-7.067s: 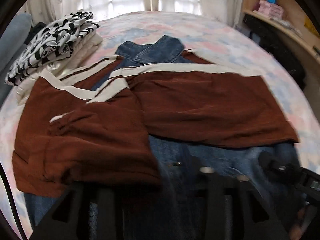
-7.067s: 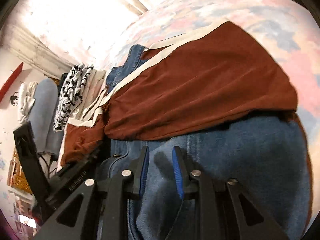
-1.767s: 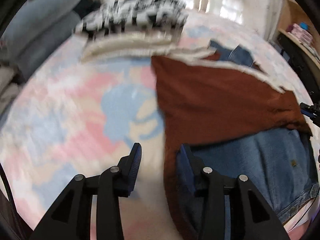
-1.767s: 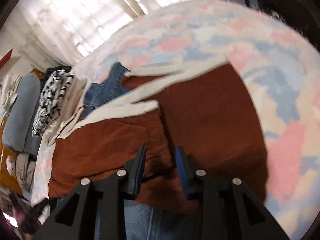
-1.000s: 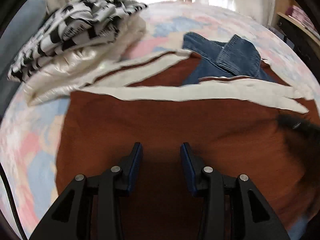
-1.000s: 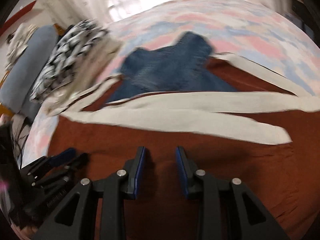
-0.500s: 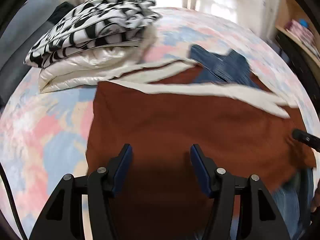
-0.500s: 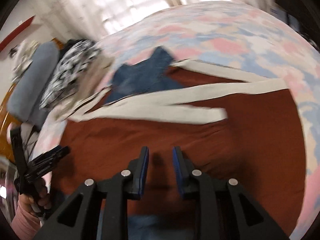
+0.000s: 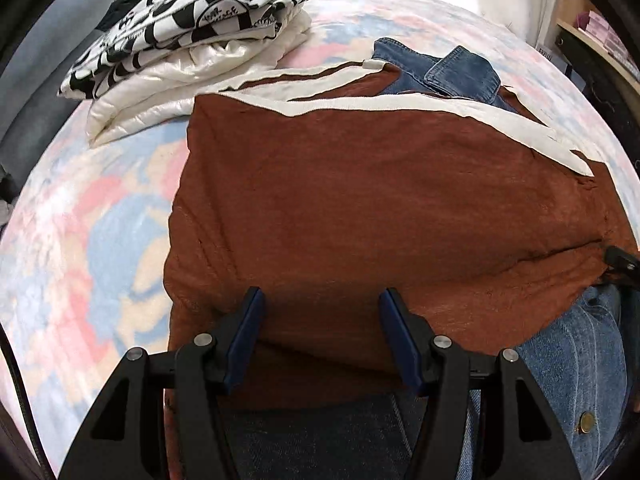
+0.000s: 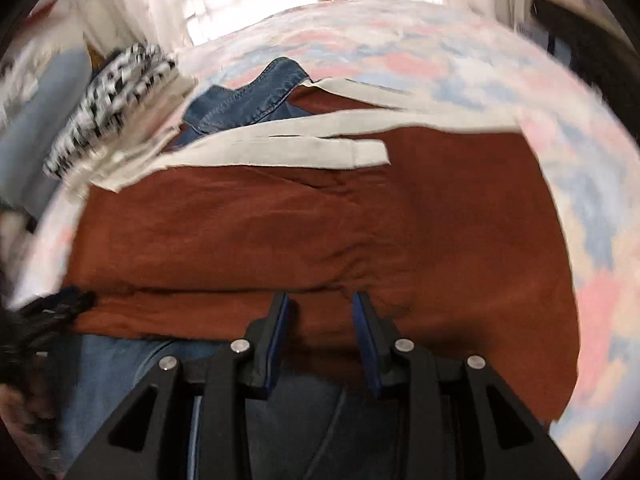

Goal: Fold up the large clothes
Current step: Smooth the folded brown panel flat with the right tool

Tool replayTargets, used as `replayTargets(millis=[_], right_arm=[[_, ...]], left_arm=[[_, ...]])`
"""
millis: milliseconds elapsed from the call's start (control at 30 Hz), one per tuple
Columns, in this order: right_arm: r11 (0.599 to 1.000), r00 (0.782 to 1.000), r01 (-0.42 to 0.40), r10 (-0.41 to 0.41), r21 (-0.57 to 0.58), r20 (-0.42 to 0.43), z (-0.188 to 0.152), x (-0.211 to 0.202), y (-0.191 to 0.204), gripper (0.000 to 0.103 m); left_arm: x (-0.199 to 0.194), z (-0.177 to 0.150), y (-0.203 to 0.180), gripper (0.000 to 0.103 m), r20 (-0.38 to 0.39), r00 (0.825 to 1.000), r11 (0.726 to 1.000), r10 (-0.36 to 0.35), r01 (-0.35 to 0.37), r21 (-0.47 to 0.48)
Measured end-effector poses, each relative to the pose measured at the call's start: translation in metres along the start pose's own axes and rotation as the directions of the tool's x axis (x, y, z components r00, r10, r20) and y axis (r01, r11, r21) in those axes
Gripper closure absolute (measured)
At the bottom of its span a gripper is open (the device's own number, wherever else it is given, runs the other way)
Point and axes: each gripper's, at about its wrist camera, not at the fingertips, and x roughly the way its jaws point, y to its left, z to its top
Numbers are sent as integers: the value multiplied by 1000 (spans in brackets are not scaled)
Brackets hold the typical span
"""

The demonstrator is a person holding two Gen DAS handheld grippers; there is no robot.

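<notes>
1. You are holding the left gripper [image 9: 322,330] low over the near part of the rust-brown garment [image 9: 380,208]; its blue-padded jaws are standing wide apart with nothing between them.
2. You are holding the right gripper [image 10: 320,322] over the near hem of the same garment [image 10: 300,232]; its jaws are parted more narrowly and are gripping nothing.
3. The rust-brown garment is lying folded in the middle of the bed [image 9: 80,216], with its cream bands [image 9: 440,110] running along the far edge, toward 12 to 2 o'clock in the left view.
4. The denim garment [image 9: 460,70] is lying underneath it, peeking out at 12 to 1 o'clock and again at 4 to 6 o'clock [image 9: 568,352].
5. A stack of folded clothes [image 9: 192,40], black-and-white print over shiny cream, is sitting at 10 to 11 o'clock, just beside the brown garment's far left corner.
6. In the right view, blurred by motion, the left gripper [image 10: 52,304] is showing at 9 o'clock, at the brown garment's edge.
</notes>
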Motion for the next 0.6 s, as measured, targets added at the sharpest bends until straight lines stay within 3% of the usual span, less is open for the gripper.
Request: replayTargets(millis=[433,467,533,600], right_arm=[[1000,993,-27,26,5,112,-32,-75,10,68],[999,992,-35,34,9,119,-33,-80,11,67],[999,990,-45,43,13,137,-38,-93,12,55],[998,986,-54,51,18,158,-44,-105,14,51]], left_arm=[[-89,-16,14,37,118,993,998,-26,32,-48],[-97,-20,15,37,127,992,998,-27,34,-52],[-112,-27,18,37,149,988,997,-27,37,-61],[-125,-36,19,36,165,986,998,-20,31,-63]])
